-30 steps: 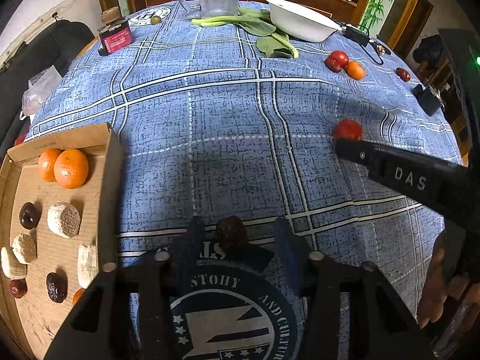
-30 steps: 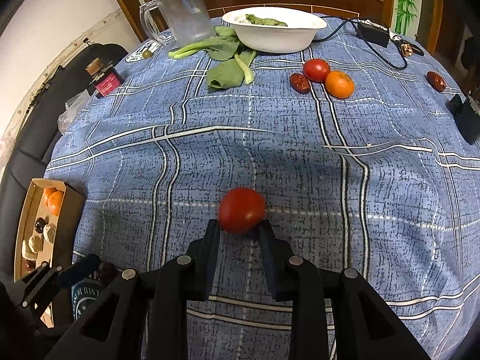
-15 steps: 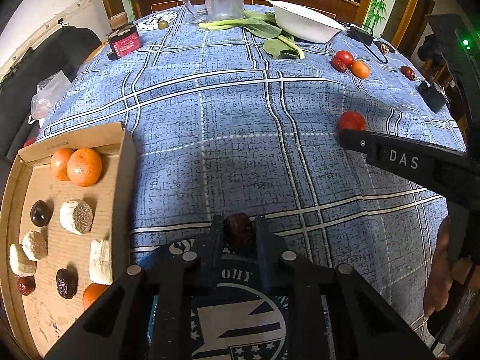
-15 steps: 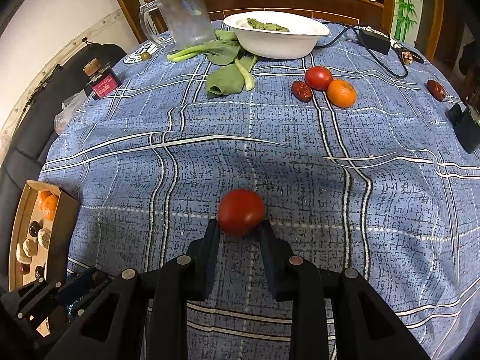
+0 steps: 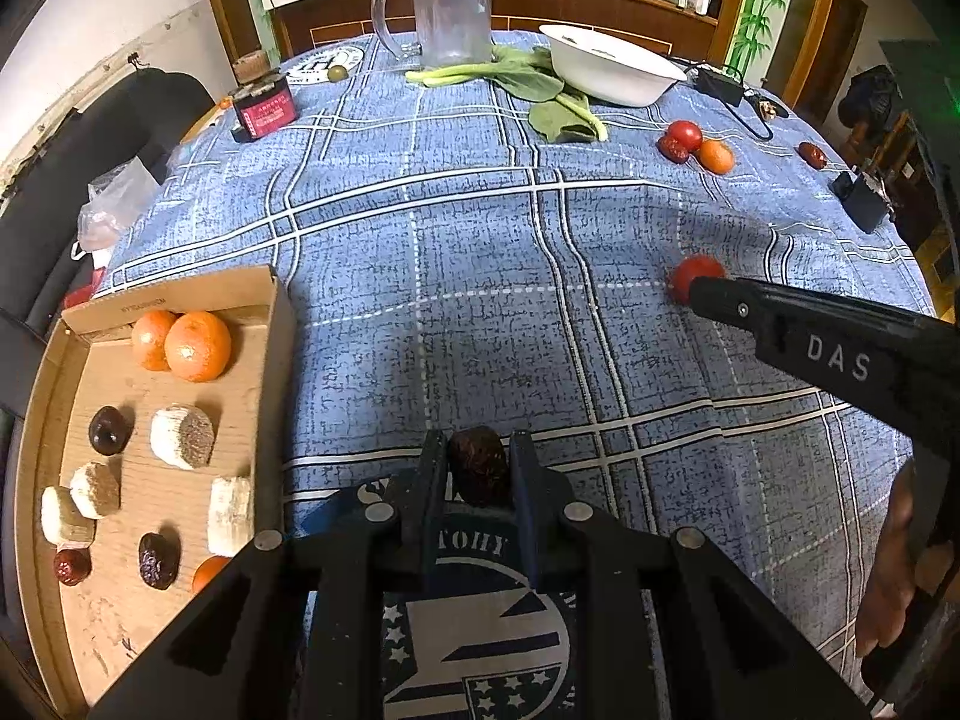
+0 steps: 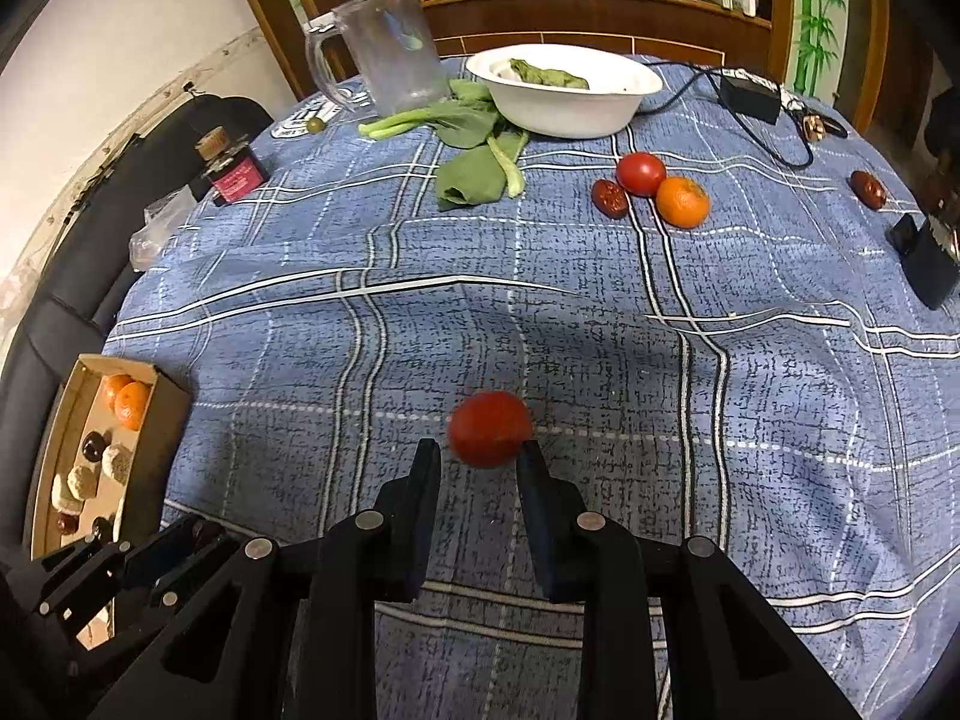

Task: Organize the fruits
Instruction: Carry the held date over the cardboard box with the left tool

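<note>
My left gripper [image 5: 478, 450] is shut on a dark red date [image 5: 478, 465] just above the blue checked tablecloth, over a round printed emblem. The cardboard tray [image 5: 180, 291] lies close to its left and holds two oranges [image 5: 197, 345], several dates and several pale round cakes. My right gripper [image 6: 480, 450] is shut on a red tomato [image 6: 489, 429] near the middle of the table. In the left wrist view the right gripper [image 5: 699, 294] reaches in from the right with the tomato [image 5: 690, 273] at its tip.
At the far right lie a tomato [image 6: 641, 173], an orange [image 6: 682, 201] and a date [image 6: 610, 198], with another date [image 6: 868, 189] further right. A white bowl [image 6: 564, 102], loose greens [image 6: 474, 174], a glass jug [image 6: 390, 54], a red jar [image 6: 234, 174] and a power adapter [image 6: 750, 99] line the back.
My left gripper's fingers have come together on the date, which stood between open fingers before. The right gripper keeps the tomato and has hardly moved.
</note>
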The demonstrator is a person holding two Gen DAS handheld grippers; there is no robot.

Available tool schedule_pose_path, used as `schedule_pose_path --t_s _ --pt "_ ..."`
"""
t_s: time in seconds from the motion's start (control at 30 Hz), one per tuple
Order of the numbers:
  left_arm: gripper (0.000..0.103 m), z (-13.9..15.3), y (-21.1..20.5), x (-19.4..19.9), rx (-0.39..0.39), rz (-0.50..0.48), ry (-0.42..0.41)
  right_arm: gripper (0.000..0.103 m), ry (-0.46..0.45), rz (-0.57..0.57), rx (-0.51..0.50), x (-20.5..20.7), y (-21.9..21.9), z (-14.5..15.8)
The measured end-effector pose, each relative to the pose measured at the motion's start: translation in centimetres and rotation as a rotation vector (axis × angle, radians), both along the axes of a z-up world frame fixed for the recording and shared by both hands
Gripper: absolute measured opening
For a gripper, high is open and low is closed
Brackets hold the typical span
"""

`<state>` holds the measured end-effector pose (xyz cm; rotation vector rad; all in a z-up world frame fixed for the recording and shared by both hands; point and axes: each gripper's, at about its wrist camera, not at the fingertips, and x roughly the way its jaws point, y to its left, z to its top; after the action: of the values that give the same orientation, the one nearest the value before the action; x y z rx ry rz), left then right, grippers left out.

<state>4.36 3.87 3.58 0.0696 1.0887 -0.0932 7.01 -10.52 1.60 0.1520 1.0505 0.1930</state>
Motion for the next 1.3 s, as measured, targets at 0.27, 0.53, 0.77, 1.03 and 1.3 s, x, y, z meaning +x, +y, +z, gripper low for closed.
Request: schedule_pose_path --t_s 0.27,0.53,0.77,1.03,1.3 --pt "0.020 1.2 0.4 -1.2 0.003 0.015 -0.031 0.028 -0.007 0.006 0.023 -1.6 0.0 0.8" --pt "0.020 3.2 3.2 -3.5 -0.016 0.083 -0.068 0.029 -0.031 0.040 0.070 -3.9 1.2 2.6" --pt "0.020 4.8 7.6 -6.4 -0.035 0.177 -0.092 0.029 -0.053 0.130 0.114 -6.0 5.0 4.2" --pt "0.020 5.7 12.9 -9.8 -0.102 0.262 -0.122 0.029 -0.077 0.237 0.135 -8.2 9.7 5.7" --pt "0.020 6.0 16.3 -11.6 -0.133 0.317 -0.135 0.029 -0.081 0.289 0.151 -9.6 11.9 6.1"
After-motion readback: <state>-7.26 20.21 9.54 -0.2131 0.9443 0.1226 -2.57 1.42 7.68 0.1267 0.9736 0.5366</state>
